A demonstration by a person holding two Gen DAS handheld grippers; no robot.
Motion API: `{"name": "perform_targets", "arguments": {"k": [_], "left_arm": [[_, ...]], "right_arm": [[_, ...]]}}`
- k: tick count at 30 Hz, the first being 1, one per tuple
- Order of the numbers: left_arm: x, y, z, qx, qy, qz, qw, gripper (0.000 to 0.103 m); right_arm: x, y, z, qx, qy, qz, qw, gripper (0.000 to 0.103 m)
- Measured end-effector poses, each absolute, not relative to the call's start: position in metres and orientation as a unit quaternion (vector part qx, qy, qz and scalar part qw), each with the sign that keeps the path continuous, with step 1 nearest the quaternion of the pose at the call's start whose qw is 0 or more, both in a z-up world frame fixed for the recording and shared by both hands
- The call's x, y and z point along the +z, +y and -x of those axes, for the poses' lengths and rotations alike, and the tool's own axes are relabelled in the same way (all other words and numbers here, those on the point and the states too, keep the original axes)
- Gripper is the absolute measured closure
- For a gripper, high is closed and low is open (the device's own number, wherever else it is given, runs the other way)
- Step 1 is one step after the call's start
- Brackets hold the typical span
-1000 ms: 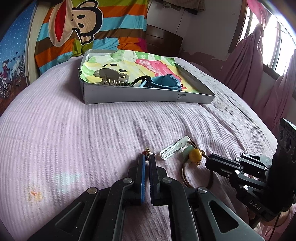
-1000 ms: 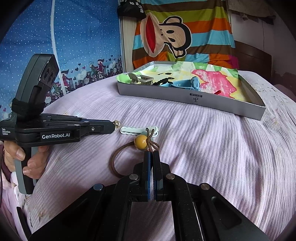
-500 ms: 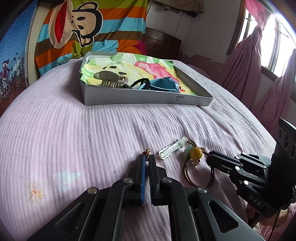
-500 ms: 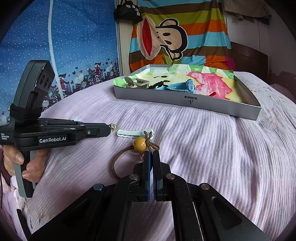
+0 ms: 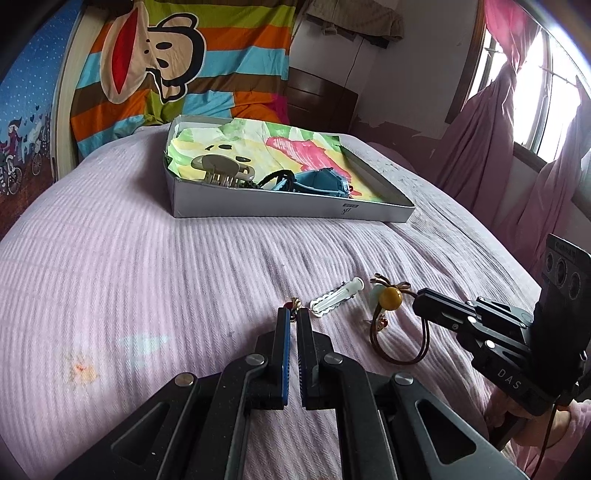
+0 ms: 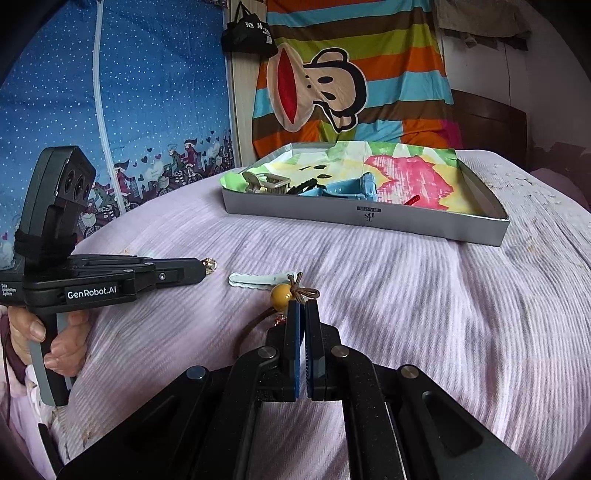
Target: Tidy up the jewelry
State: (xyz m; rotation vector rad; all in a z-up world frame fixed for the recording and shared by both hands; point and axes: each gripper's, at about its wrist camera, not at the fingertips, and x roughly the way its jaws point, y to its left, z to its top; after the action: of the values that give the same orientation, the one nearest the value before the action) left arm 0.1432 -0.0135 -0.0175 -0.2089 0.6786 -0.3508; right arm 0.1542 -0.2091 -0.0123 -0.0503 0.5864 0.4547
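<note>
Brown cord hair tie (image 6: 295, 291) is clamped in the right claw (image 6: 303, 306) at frame centre; left claw (image 5: 293, 314) pinches a small charm (image 5: 294, 304).

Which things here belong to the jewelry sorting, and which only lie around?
Job:
- box
- hair tie
- pale clip
- small charm in the left claw
- right claw, shut on the hair tie cord

Lying about:
- monkey blanket
- curtain
- black bag

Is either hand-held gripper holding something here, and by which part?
Left hand-held gripper: shut on a small gold-and-red trinket, by its near end. Right hand-held gripper: shut on the brown hair tie, at the cord beside its yellow bead.
</note>
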Motion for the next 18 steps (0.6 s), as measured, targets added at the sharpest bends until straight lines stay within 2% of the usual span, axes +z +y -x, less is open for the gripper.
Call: {"name": "perform_targets", "arguments": {"k": [18], "left_arm": [[0.020, -0.023, -0.160, -0.158, 0.295, 0.110, 0.936, 0.099]], "right_arm": [[0.026, -0.227, -0.168, 0.205, 0.231, 0.014, 0.951, 0.100]]}}
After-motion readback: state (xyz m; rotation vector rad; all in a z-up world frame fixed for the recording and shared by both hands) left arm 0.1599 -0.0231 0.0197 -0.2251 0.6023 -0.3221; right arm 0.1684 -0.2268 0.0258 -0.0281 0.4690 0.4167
